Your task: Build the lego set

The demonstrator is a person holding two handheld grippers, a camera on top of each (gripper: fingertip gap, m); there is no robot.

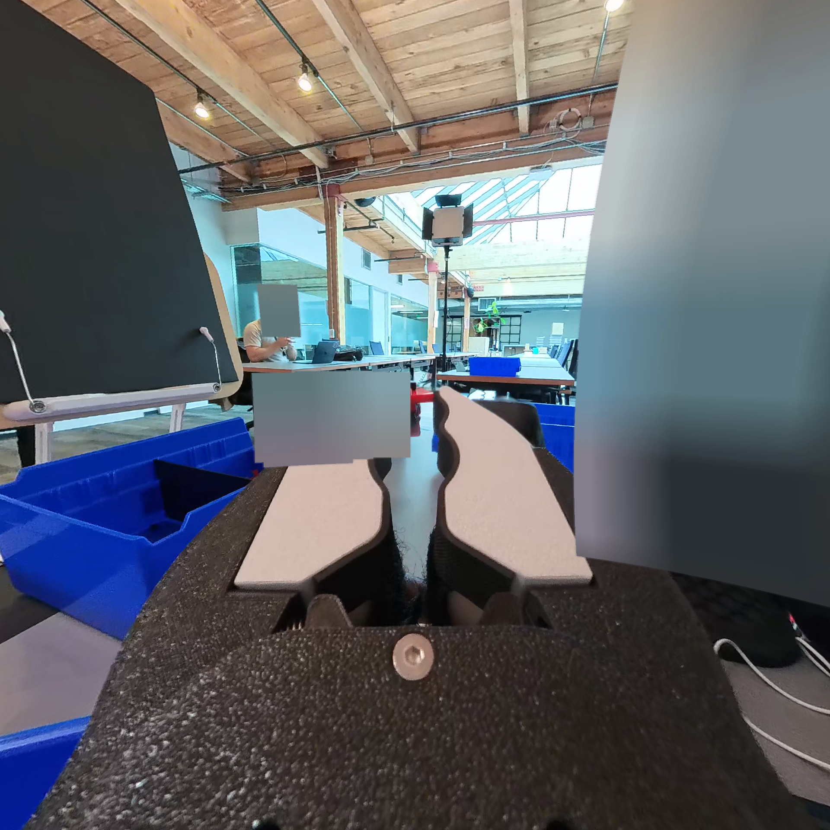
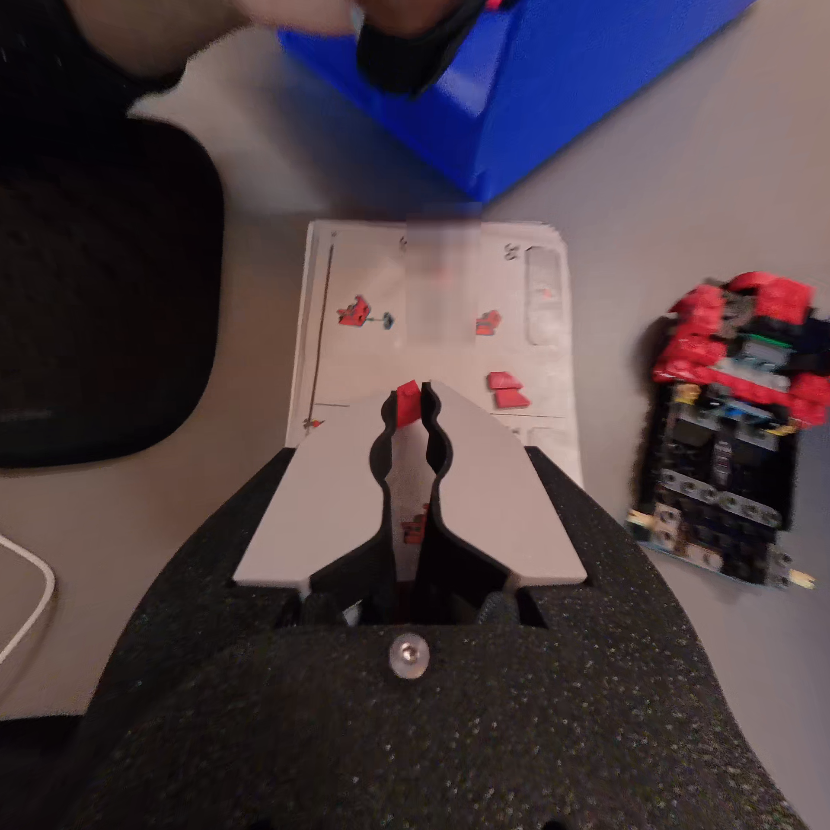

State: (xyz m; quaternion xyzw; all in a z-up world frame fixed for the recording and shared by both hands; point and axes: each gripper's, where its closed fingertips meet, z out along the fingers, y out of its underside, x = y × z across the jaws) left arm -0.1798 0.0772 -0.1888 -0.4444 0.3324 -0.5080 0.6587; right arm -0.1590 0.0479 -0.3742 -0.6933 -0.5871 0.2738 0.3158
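While both views look along grey fingers:
Right hand-held gripper: nearly closed, pinching a small red sloped lego brick at its tips, above the open white instruction booklet on the grey desk.
Brick: long axis along the fingers.
Red-and-black lego car model: right of the booklet, lengthwise away from the camera.
Left hand-held gripper: slightly parted, tips hidden; I cannot tell its grasp.

A pale grey surface is seen from above in the right wrist view. An open instruction booklet is laid flat on it near the middle. A partly built red and black lego model is set just right of the booklet, apart from it. A blue bin stands beyond the booklet, a black rounded pad to the left, and a white cable is draped at the left edge.
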